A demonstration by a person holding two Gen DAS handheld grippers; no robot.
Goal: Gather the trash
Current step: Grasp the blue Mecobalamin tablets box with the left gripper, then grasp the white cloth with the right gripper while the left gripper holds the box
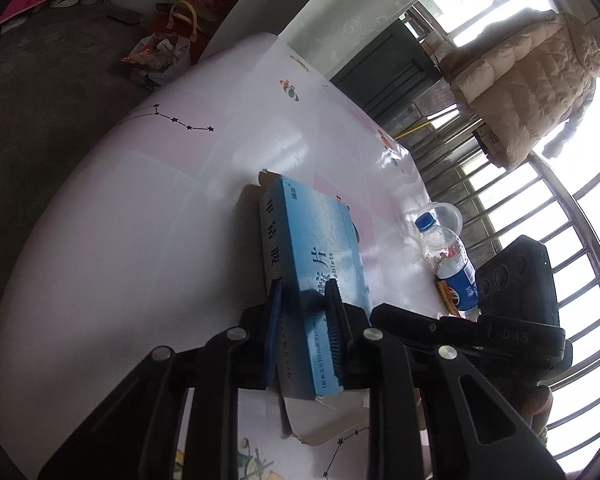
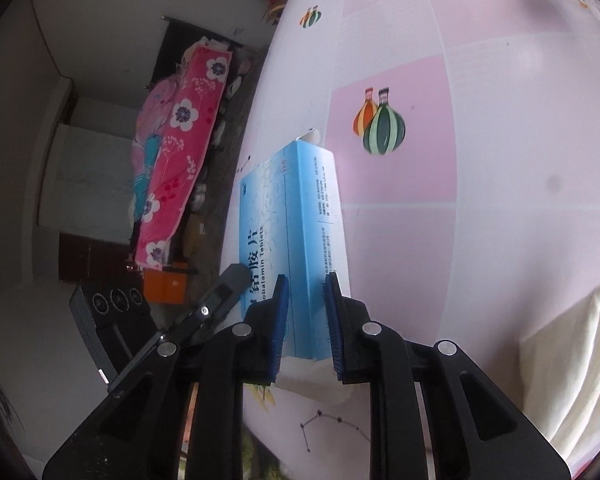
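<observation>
1. We clamp the blue tablet box [image 1: 316, 248] in our left tongs [image 1: 304, 292].
2. Our right tongs [image 2: 307, 286] grip the same box above the counter [image 2: 500, 184].
3. A water bottle [image 1: 448, 256] lies nearby.

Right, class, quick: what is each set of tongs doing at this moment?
Left tongs: closed on the blue box.
Right tongs: closed on the same blue box.
</observation>
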